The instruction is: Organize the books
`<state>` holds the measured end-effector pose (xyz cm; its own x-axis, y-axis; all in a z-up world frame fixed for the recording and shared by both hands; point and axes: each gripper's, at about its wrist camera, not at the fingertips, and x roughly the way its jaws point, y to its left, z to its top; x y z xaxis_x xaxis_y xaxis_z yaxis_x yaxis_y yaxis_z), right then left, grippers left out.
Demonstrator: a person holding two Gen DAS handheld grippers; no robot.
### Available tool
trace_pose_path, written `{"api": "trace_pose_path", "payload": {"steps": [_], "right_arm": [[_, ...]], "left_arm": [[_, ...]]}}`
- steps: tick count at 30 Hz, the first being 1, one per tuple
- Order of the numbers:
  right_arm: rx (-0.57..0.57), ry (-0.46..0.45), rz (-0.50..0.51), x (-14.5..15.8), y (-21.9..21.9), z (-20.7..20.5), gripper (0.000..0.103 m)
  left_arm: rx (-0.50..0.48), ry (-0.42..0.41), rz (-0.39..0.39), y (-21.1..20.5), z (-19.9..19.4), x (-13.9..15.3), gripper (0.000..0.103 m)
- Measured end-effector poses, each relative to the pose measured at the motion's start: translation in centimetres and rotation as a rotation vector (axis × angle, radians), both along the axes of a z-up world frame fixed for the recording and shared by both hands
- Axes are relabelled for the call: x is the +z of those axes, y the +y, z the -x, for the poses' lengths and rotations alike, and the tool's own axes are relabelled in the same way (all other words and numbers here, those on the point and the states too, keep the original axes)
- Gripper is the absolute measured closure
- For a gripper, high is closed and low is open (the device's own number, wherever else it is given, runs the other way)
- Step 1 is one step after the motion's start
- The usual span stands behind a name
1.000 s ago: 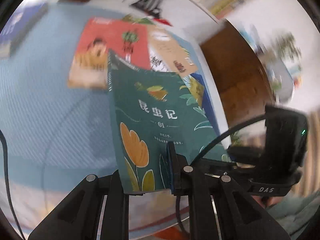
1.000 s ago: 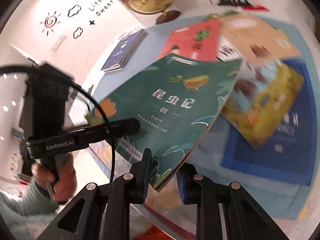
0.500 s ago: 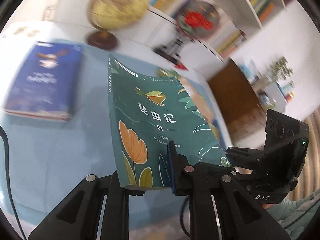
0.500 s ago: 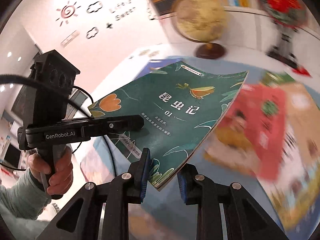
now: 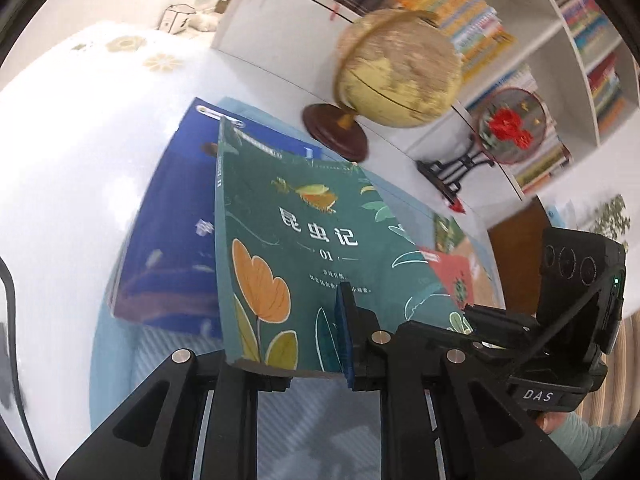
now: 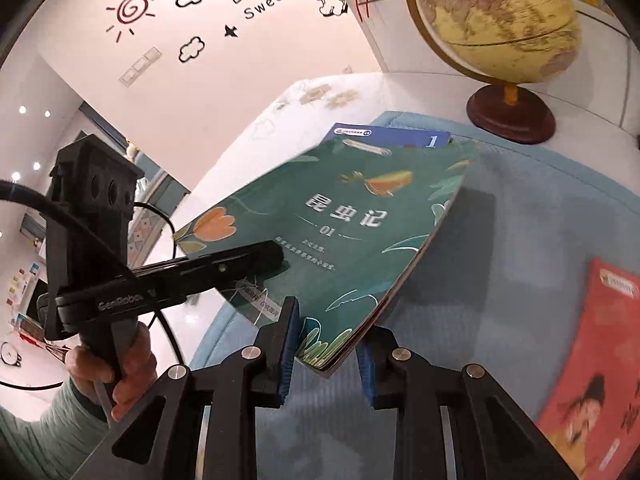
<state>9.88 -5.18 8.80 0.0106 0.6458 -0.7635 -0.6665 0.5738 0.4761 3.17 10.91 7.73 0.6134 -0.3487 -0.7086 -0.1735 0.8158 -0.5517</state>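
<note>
Left wrist view: the left gripper point(image 5: 292, 360) has its jaws opening slightly, the green paperback book with an orange flower point(image 5: 304, 264) between them, above the dark blue book point(image 5: 168, 240) lying on the light blue mat point(image 5: 116, 360) near its far corner; the yellow globe point(image 5: 400, 68) stands beyond.

Right wrist view: the right gripper point(image 6: 326, 354) pinches the book's near corner, nearly closed; the red book point(image 6: 592, 356) lies at the mat's right edge.

Three books in sight, green point(image 5: 304, 256), blue point(image 5: 168, 240), red point(image 6: 592, 360); one globe point(image 6: 496, 20).
</note>
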Motion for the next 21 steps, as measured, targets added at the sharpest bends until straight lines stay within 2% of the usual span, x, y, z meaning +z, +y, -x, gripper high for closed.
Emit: {"api": "trace_pose_path", "payload": {"steps": [6, 10, 17, 21], "right_arm": [[0.037, 0.031, 0.031, -2.1, 3.1, -1.7, 0.077], [0.055, 0.057, 0.048, -3.9, 4.7, -2.1, 0.077], [0.050, 0.124, 0.033, -5.4, 5.2, -2.4, 0.077], [0.038, 0.125, 0.024, -5.5, 5.0, -2.1, 0.077]], "left_arm": [[0.064, 0.048, 0.024, 2.9, -0.7, -2.4, 0.081], [0.100, 0.080, 0.045, 4.2, -0.5, -3.9, 0.080], [0.135, 0.107, 0.024, 4.8, 0.1, -4.1, 0.077], [0.143, 0.121, -0.003, 4.8, -0.3, -4.0, 0.076]]}}
